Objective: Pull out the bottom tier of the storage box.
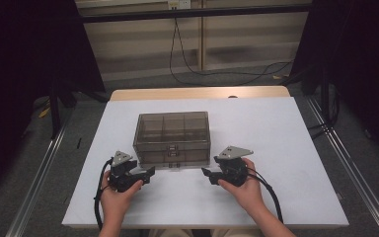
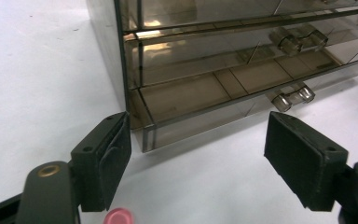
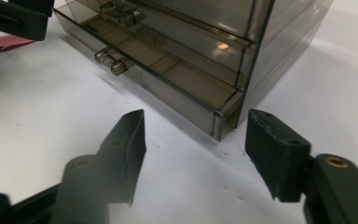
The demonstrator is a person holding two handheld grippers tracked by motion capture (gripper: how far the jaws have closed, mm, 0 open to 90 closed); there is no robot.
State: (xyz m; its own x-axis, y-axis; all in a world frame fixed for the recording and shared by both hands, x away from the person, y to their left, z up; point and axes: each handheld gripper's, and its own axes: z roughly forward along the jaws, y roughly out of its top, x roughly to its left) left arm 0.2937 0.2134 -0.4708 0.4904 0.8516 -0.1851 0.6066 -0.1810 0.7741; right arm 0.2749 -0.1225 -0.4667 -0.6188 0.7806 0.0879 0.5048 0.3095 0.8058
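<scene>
Drawer box (image 1: 172, 139) sits mid-bench, front facing you: smoky clear plastic, stacked drawers, divided compartments that look empty, paired clear knobs (image 2: 292, 97) at the centre of each drawer front. Bottom drawer (image 3: 168, 79) looks slightly proud of the frame. You have both grippers resting on the white bench (image 1: 286, 148) just short of its front corners, left gripper (image 1: 147, 174) and right gripper (image 1: 208, 175) both spread wide, holding nothing. Reads as a staged start, one per side.
</scene>
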